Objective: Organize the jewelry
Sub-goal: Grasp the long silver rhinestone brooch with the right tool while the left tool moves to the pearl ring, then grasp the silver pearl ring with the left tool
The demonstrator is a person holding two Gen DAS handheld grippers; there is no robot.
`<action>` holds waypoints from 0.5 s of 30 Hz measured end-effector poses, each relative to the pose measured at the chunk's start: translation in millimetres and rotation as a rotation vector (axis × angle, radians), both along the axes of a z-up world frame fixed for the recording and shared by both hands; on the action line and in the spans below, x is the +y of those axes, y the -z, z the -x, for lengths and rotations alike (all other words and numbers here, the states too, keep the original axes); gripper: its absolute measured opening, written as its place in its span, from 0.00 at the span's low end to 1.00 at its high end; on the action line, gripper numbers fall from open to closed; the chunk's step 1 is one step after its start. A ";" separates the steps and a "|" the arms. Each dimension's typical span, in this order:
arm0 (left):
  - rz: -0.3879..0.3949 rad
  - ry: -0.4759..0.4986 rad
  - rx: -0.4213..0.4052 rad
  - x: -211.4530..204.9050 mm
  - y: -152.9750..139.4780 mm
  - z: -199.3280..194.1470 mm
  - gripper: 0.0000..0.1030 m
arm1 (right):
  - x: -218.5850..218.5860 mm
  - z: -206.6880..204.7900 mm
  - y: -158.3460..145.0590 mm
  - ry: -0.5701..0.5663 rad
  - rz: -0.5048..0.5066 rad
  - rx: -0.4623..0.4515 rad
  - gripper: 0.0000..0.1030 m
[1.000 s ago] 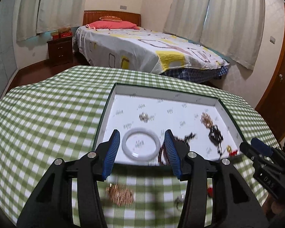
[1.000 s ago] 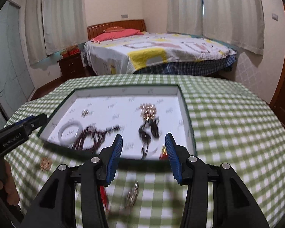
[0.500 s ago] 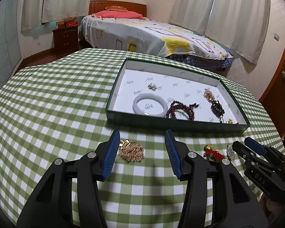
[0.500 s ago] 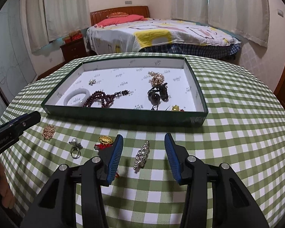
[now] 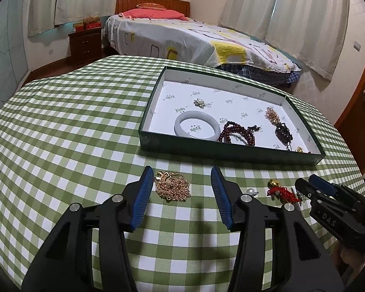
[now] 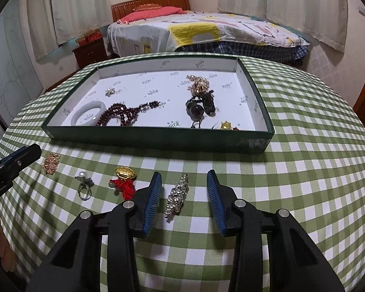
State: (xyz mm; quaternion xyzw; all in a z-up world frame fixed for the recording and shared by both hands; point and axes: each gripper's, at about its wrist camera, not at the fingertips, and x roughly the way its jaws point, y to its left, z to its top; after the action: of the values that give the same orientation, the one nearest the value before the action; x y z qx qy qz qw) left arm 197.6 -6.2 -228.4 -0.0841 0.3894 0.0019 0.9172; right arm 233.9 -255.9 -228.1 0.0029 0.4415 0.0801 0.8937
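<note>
A dark green tray with a white lining holds a white bangle, a dark red bead string, a pearl flower piece, a gold chain and a black pendant. On the checked cloth before it lie a gold chain heap, a pearl ring, a gold and red charm and a crystal brooch. My left gripper stands open around the gold heap. My right gripper is closing around the brooch, pads clear of it.
The round table with the green checked cloth drops away at its edges. Behind it stand a bed, a dark nightstand and curtained windows. The right gripper's tip shows at the right of the left wrist view.
Both grippers drew back from over the tray and sank toward the cloth in front of it. The gold heap and the brooch now lie between their jaws. The right jaws have narrowed.
</note>
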 end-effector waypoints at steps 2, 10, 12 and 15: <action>0.000 0.004 0.005 -2.1 2.1 -0.7 0.47 | -0.5 -1.1 4.6 -0.001 0.003 0.019 0.37; -0.010 0.030 0.025 -15.4 9.4 -1.2 0.47 | -7.0 0.9 3.3 -0.012 -0.001 0.013 0.13; -0.012 0.036 0.026 -19.4 9.9 -0.7 0.47 | -13.3 3.5 1.2 -0.002 -0.005 0.004 0.13; -0.017 0.047 0.028 -26.6 10.4 -0.4 0.47 | -24.2 5.7 -2.5 0.018 -0.004 -0.008 0.13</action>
State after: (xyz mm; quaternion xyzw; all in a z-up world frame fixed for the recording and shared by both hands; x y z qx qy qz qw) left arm 197.9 -32.8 -238.9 -0.0670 0.4040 -0.0151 0.9122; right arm 228.2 -280.1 -225.6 0.0085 0.4376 0.0731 0.8962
